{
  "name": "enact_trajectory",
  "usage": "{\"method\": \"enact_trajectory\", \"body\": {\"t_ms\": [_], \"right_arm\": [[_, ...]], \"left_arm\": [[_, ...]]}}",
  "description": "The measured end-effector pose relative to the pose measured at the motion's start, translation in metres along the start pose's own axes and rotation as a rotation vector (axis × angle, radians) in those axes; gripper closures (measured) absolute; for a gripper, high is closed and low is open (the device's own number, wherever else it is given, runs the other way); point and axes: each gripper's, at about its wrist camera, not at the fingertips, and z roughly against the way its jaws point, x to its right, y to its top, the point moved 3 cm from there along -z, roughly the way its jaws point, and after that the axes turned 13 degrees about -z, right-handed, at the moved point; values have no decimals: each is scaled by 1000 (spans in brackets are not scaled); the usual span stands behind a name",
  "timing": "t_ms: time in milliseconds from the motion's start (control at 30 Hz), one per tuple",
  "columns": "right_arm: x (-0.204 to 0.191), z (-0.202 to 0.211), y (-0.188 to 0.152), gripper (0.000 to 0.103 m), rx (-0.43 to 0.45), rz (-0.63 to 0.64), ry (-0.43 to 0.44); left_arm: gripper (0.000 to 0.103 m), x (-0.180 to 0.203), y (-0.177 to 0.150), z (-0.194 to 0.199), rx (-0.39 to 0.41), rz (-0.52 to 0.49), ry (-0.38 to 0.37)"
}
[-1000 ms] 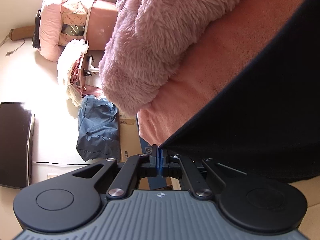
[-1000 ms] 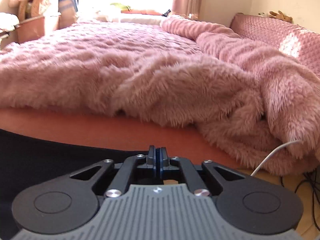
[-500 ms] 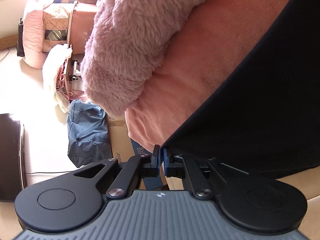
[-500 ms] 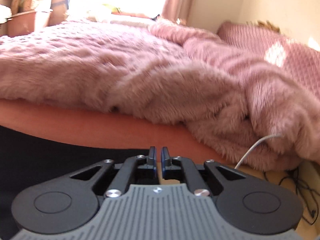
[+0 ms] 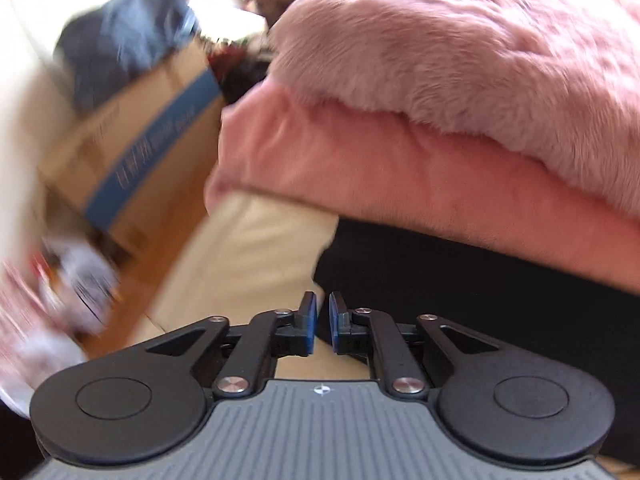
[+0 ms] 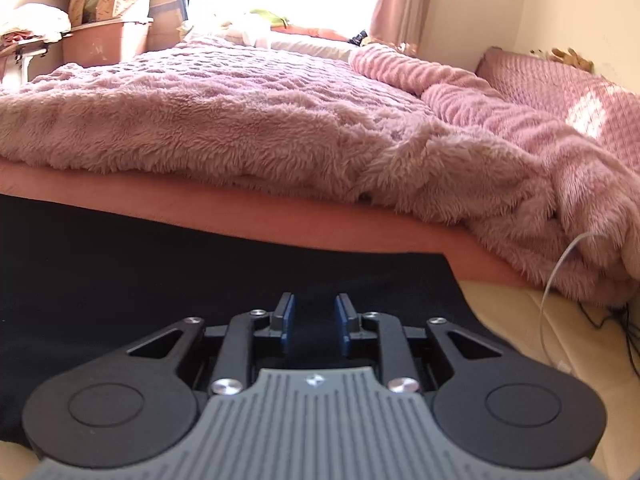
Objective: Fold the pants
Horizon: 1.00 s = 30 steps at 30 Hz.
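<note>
Bedroom, bright window behind bed (image 6: 280, 216). Fluffy pink blanket (image 6: 248, 128) heaped on bed; black pants (image 6: 120, 264) spread flat on bed's near edge, in front of blanket. White cable (image 6: 560, 264) hangs off bed's right end. Left view blurred: cardboard box (image 5: 152, 136) left of bed, blue cloth (image 5: 120, 40) on top of it. Left gripper (image 5: 322, 322) beside pants' corner, jaws just parting, narrow gap, nothing between. Right gripper (image 6: 315, 320) above pants, jaws just spreading, wider gap, pads clear of fabric.
</note>
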Motion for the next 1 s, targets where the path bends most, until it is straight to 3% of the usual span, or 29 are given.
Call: {"method": "enact_trajectory", "body": {"t_ms": [133,233,300,367,433,533,633,733,800,867,1000], "right_arm": [[-6,19,-14,69,-39,-40,-6],[2,34,-21,68,-58,-152,-9],[11,47,-26,67,-66,-265,-5],[7,64,-32,67,-64,-307,0],[-12,84,-42,67,-67,-257,28],[-54,110,-59,67,-84,-122,101],[-103,123,-74,67,-111,48,178],[-142,119,-87,69,-108,224,136],[-153,114,-92,81,-112,276,115],[-154,106,-92,103,-131,288,92],[-146,110,-90,103,-147,264,111]], "left_arm": [[91,-20,-35,-15,24,324,-206],[90,-25,-52,-24,79,466,-255],[90,-21,-57,-30,90,504,-278],[90,-22,-59,-31,112,523,-268],[93,-24,-59,-33,118,537,-246],[103,-24,-57,-33,124,528,-229],[103,-22,-58,-33,119,500,-217],[103,-24,-58,-31,109,494,-206],[103,-27,-58,-31,100,489,-199],[103,-31,-59,-30,92,482,-178],[103,-43,-69,-27,89,489,-185]]}}
